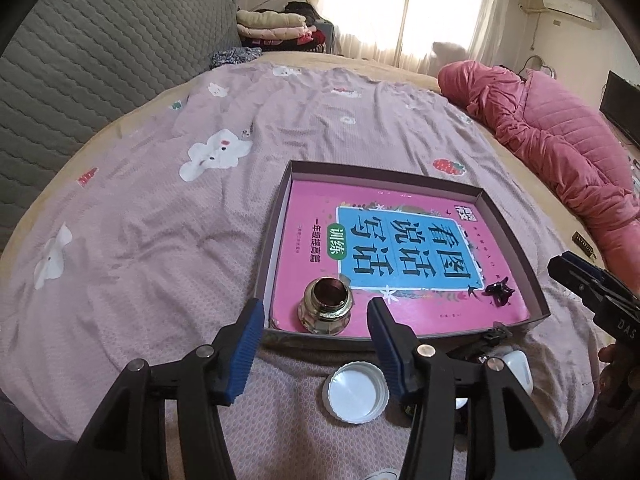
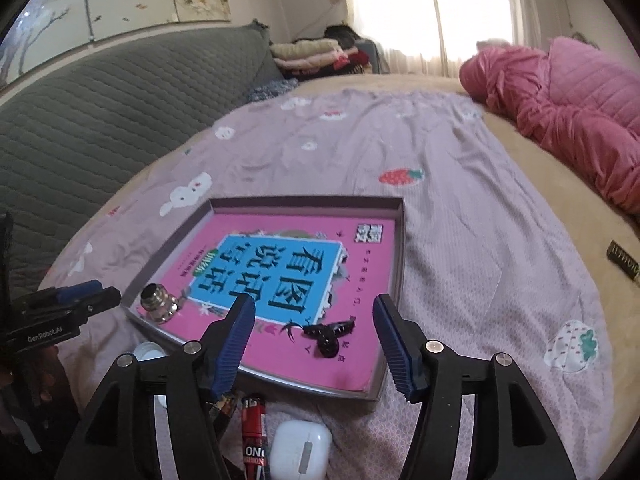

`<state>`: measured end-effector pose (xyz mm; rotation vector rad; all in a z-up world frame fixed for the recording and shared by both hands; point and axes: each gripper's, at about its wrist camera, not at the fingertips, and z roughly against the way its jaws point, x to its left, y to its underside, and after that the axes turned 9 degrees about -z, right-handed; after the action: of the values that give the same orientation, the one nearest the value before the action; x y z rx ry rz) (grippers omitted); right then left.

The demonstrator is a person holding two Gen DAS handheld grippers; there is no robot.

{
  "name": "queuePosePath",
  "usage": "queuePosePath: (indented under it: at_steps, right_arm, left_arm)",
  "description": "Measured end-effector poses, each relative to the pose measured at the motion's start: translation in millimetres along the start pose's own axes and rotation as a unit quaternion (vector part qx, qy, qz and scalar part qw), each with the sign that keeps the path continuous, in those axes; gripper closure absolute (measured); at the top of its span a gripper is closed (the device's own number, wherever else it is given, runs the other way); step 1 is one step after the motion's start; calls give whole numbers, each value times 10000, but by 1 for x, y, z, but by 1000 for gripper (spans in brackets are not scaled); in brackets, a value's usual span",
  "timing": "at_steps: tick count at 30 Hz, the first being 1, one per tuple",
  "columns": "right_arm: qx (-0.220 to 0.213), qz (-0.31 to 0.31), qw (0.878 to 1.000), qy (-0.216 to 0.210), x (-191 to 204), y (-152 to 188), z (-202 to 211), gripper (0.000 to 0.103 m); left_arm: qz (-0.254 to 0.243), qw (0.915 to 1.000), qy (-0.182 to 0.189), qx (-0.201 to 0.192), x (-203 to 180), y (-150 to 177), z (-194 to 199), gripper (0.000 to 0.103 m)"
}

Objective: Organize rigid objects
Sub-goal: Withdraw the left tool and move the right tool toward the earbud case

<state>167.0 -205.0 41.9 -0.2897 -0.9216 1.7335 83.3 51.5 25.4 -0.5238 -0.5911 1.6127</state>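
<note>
A shallow dark box [image 1: 516, 236] [image 2: 400, 248] lined with a pink book lies on the bed. In it stand a metal threaded fitting [image 1: 326, 306] [image 2: 159, 304] at the near left and a black hair clip [image 1: 499, 291] [image 2: 329, 334] at the near right. My left gripper [image 1: 316, 316] is open, its jaws either side of the fitting, just short of the box. My right gripper [image 2: 314, 316] is open and empty, held over the clip. Outside the box lie a white bottle cap [image 1: 356, 392] [image 2: 149, 351], a white earbud case [image 2: 301, 450] [image 1: 518, 370] and a red battery [image 2: 253, 432].
The bed has a mauve printed sheet [image 1: 160, 208]. A pink quilted coat [image 1: 560, 152] [image 2: 568, 116] lies at the far right. A grey quilted headboard [image 1: 80, 80] stands on the left. A small dark label [image 2: 624, 261] lies at the right edge.
</note>
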Motion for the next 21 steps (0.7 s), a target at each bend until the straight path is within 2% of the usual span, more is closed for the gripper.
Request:
queuePosePath:
  at_steps: [7, 21]
  right_arm:
    - [-86, 5, 10000, -44, -1, 4, 12, 38]
    - [-23, -4, 9999, -116, 3, 24, 27, 37]
  left_arm:
    - [-107, 9999, 28, -108, -7, 2, 15, 50]
    - [-362, 9992, 135, -44, -27, 15, 28, 50]
